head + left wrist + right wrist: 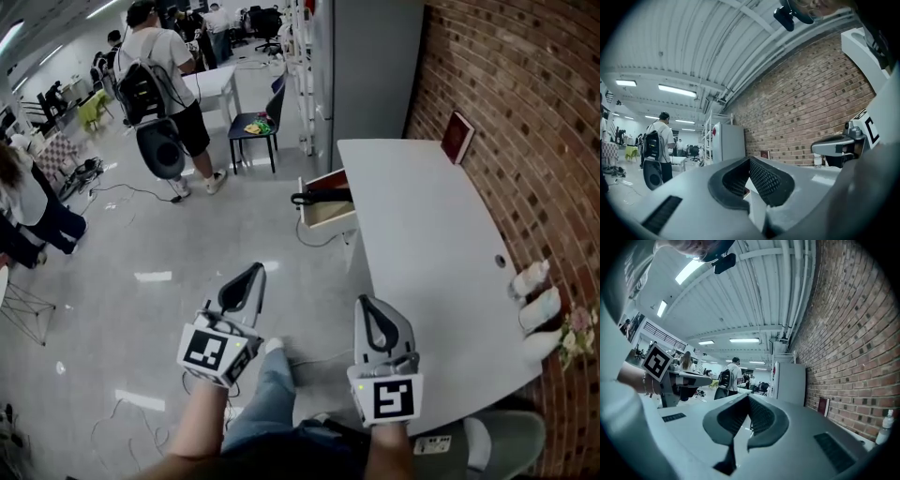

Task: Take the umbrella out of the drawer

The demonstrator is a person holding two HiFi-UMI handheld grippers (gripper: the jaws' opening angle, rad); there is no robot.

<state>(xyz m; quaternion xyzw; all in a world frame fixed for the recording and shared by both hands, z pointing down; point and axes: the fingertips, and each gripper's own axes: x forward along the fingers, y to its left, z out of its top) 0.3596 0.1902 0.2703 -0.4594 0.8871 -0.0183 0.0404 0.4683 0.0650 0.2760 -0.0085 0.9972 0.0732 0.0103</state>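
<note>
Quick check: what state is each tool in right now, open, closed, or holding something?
Left tool: closed, holding nothing.
Right tool: closed, holding nothing.

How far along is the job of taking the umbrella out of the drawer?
Done: the drawer stands open. In hand: nothing; the left gripper and right gripper are shut, empty, short of it. Left: the umbrella lies inside, to be grasped and lifted out.
</note>
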